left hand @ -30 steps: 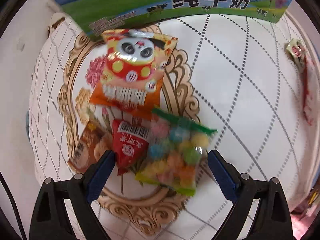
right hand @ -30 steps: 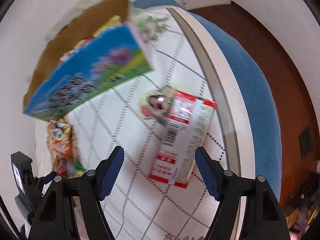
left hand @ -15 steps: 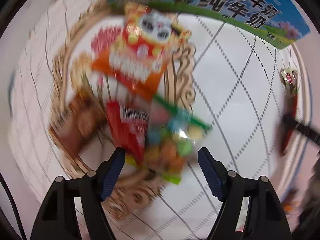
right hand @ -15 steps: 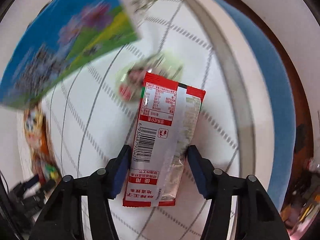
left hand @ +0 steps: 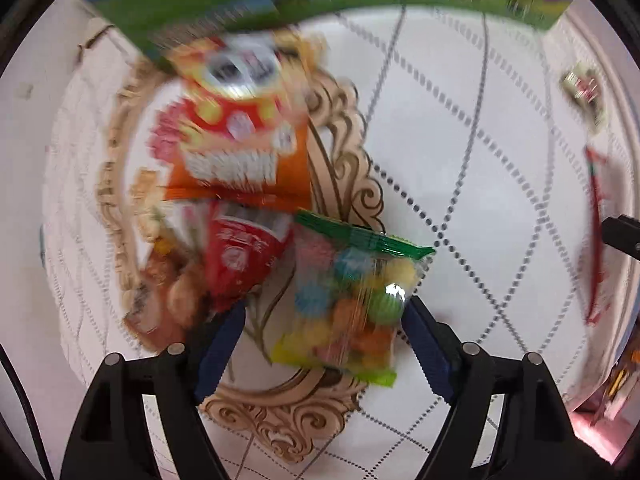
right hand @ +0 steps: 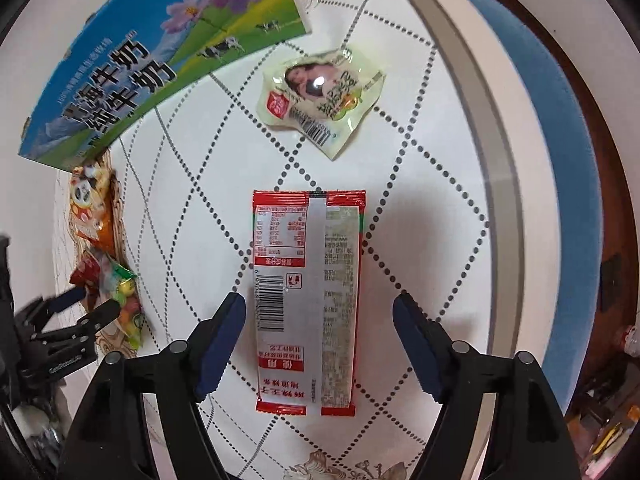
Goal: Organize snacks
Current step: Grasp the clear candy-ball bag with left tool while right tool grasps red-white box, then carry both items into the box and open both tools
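Only the right wrist view shows the red-and-silver packet lying flat between the spread, released fingers of the right gripper, with a pale pouch beyond it. The blurred left view shows the left gripper gaping wide around a clear candy bag, beside a panda-print bag. Everything rests on a white dotted-lattice tablecloth; a blue milk carton box stands behind.

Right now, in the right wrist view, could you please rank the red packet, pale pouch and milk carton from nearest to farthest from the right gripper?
1. Red packet: between the open right gripper fingers.
2. Pale pouch: ahead.
3. Milk carton: far left.
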